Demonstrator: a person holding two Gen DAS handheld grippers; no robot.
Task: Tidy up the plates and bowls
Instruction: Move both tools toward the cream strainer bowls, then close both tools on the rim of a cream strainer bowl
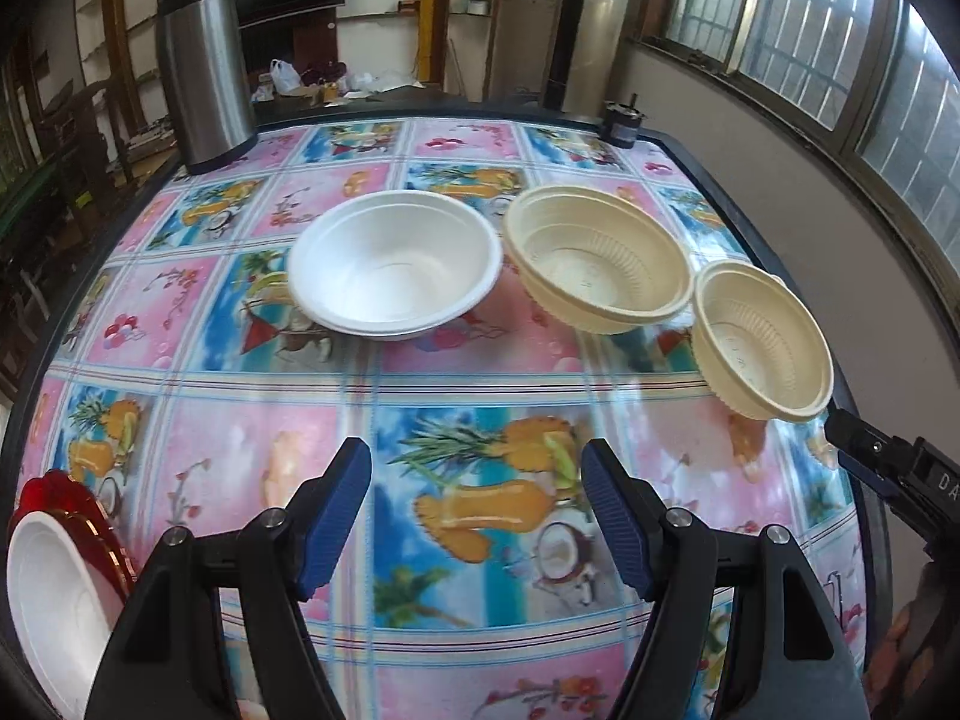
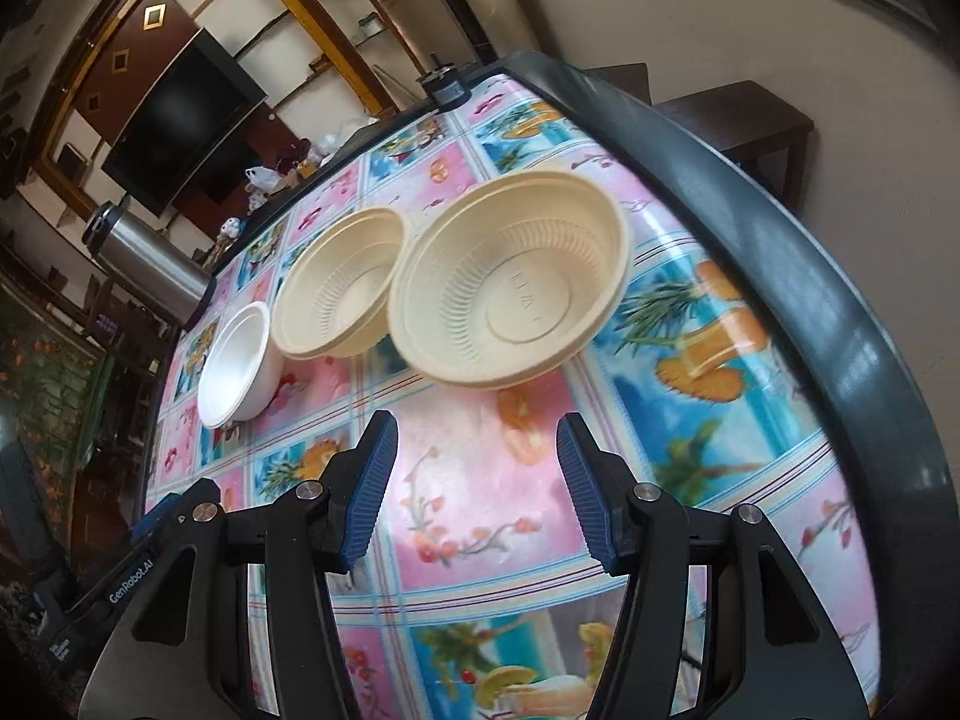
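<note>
Your left tool (image 1: 477,519) and right tool (image 2: 477,492) both apart, empty. White bowl (image 1: 393,264), two cream bowls (image 1: 600,261) (image 1: 762,339) unstacked on desk (image 1: 198,438); sorting barely begun.

Three bowls (image 1: 395,264) abreast — on table (image 1: 480,372)

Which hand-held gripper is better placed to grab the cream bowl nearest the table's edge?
Right, probably. The right hand-held gripper is open and empty with that cream bowl just ahead of its fingers. The left hand-held gripper faces the white bowl instead.
</note>
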